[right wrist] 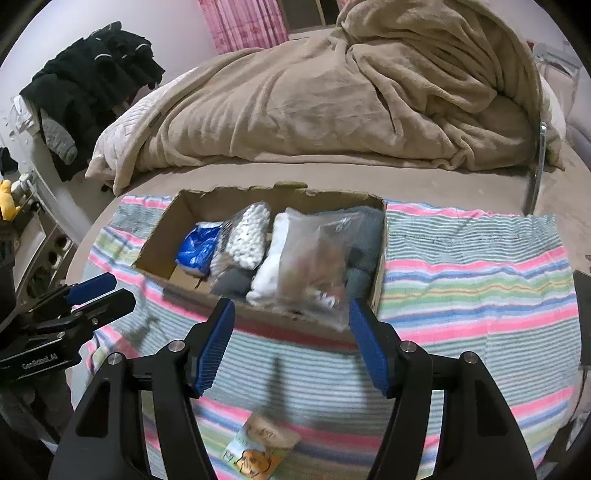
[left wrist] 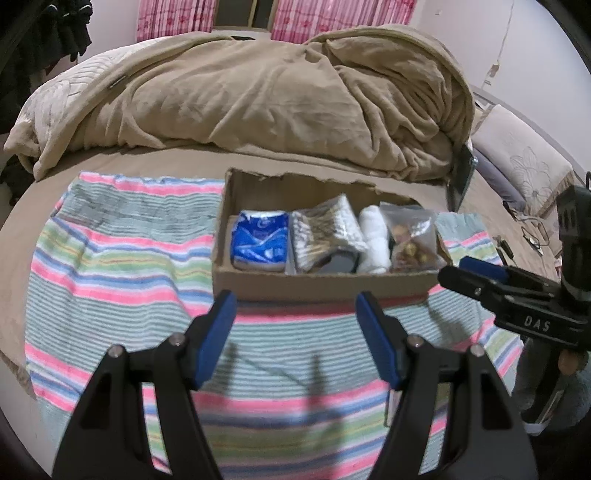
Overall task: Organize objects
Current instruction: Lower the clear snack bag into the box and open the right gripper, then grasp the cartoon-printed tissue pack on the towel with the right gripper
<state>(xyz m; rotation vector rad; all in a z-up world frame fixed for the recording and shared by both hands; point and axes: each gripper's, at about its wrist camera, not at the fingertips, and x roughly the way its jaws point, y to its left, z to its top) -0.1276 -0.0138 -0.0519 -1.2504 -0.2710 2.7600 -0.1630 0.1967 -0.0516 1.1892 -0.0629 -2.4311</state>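
Nearest in the right wrist view, a small snack packet (right wrist: 258, 443) with an orange picture on it lies flat on the striped towel (right wrist: 480, 266), just beneath and between the spread fingers (right wrist: 218, 347) of the right gripper (right wrist: 291, 343), which hold nothing. It looks to be the one loose item left outside the box, so the step in hand is likely its collection; the packet is blurred, and I cannot tell what it contains. The left gripper (left wrist: 297, 336) hovers over the same towel with its fingers (left wrist: 216, 338) spread wide and empty, pointed at the near wall of the cardboard box (left wrist: 317, 286). Just beyond both grippers the box sits on the towel, already packed in a row: a blue packet (left wrist: 260, 238) at the left end, a bag of cotton swabs (left wrist: 325, 230) beside it, a white roll (left wrist: 375, 240), then a clear bag (left wrist: 410, 236) of brownish pieces leaning at the right end, with grey cloth (right wrist: 365, 240) behind it. The next move calls for lowering the right gripper onto the flat packet, catching an edge since it lies thin against soft cloth, then lifting it into what little space remains. Farther back, a rumpled tan blanket (left wrist: 258, 96) covers the bed, with pink curtains (left wrist: 173, 18) beyond.
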